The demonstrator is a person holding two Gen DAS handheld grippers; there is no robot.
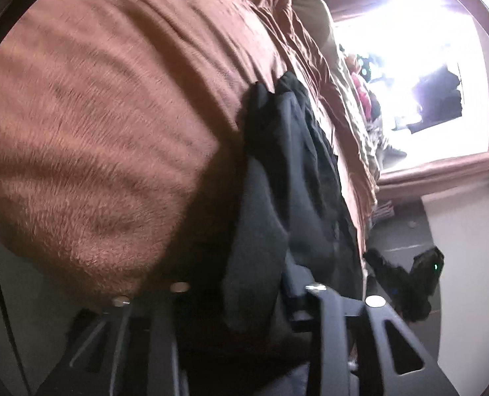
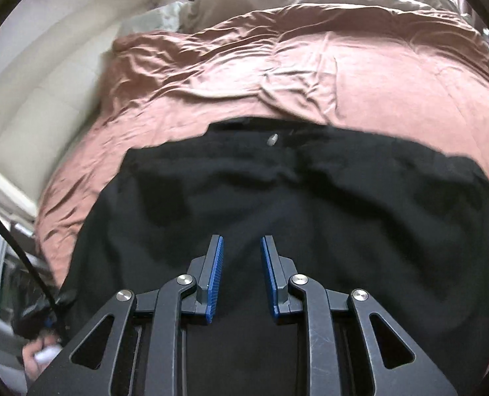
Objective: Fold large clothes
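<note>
I'm holding the black trousers (image 2: 277, 198), spread at the near edge of the bed (image 2: 376, 76), in the left gripper (image 1: 261, 297) (clamped on a bunched fold); right gripper (image 2: 242, 247) is hovering parted, empty. Bunch may be slipping, skewing the fold.

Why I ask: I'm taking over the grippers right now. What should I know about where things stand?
Left gripper: looks shut on a bunched edge of the large black fabric garment; the cloth hides its fingertips.
Right gripper: open, nothing between its blue pads, hovering above the garment.
Garment: spread across the wrinkled rust-brown bedspread, with a small metal button at its far edge.
Done: garment laid out, one edge gripped.
Left: no finished fold shows. Probably grip with the right gripper too, then fold over.
</note>
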